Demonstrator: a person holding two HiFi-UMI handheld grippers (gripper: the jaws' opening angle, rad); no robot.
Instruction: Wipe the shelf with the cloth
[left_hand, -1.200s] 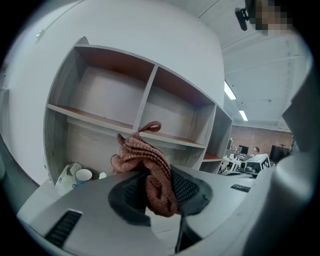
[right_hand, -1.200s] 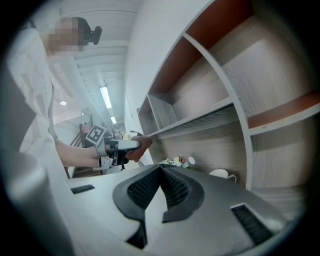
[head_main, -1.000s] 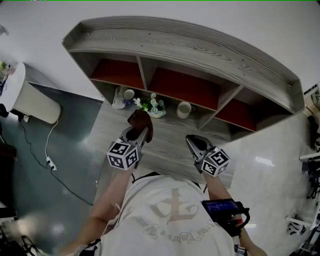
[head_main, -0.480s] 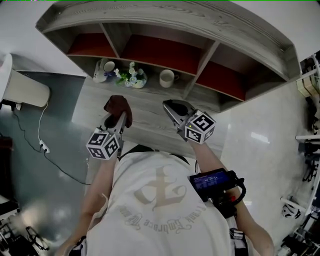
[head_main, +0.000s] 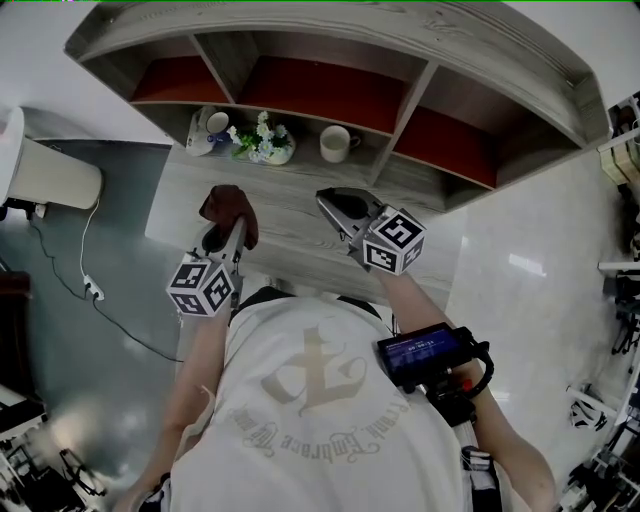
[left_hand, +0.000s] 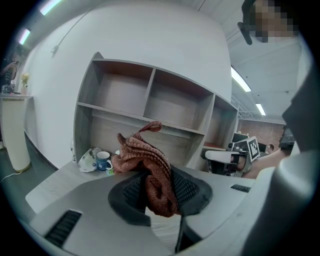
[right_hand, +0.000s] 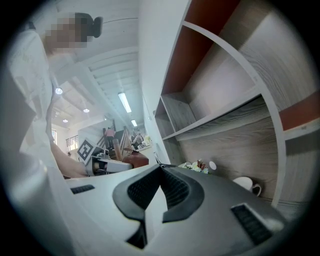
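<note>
A grey wooden shelf unit (head_main: 330, 40) with red-backed upper compartments stands on a wooden desk (head_main: 290, 225). My left gripper (head_main: 230, 222) is shut on a crumpled reddish-brown cloth (head_main: 226, 206), held over the desk in front of the shelf's left side. In the left gripper view the cloth (left_hand: 150, 167) bunches up between the jaws, with the shelf (left_hand: 150, 107) behind it. My right gripper (head_main: 333, 204) hovers over the desk near the shelf's middle divider; its jaws are shut with nothing between them (right_hand: 160, 172). The shelf (right_hand: 225, 120) fills the right gripper view.
On the shelf's lowest level stand a blue mug (head_main: 215, 124) by a white object, a small flower arrangement (head_main: 265, 140) and a white cup (head_main: 337, 145). A white cabinet (head_main: 55, 175) and a cable (head_main: 85, 275) lie left on the floor.
The view has shifted, so the shelf sits higher in frame. Both grippers have moved forward toward the shelf, the right one furthest. The cloth stays in the left gripper.
</note>
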